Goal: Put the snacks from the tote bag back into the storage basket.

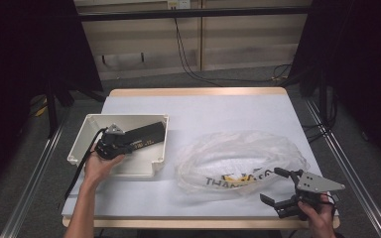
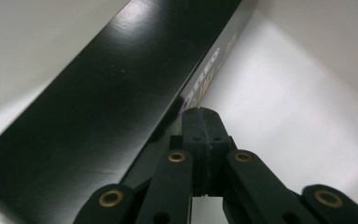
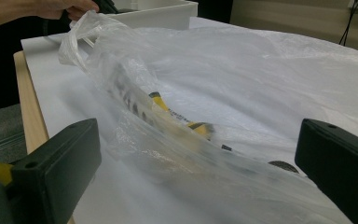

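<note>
Overhead, white-topped table, wood edging, dark curtains, grey floor

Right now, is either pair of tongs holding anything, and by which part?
Nothing is gripped. The left tongs are shut, empty, beside the black box in the white bin. The right tongs stand open at the plastic bag's near edge.

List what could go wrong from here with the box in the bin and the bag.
1. The left gripper has its jaws shut beside the black box, not on it; a push could slide or tip the box against the bin wall.
2. The right gripper has its jaws open at the plastic bag; closing might pinch only thin film, which could slip or tear.
</note>
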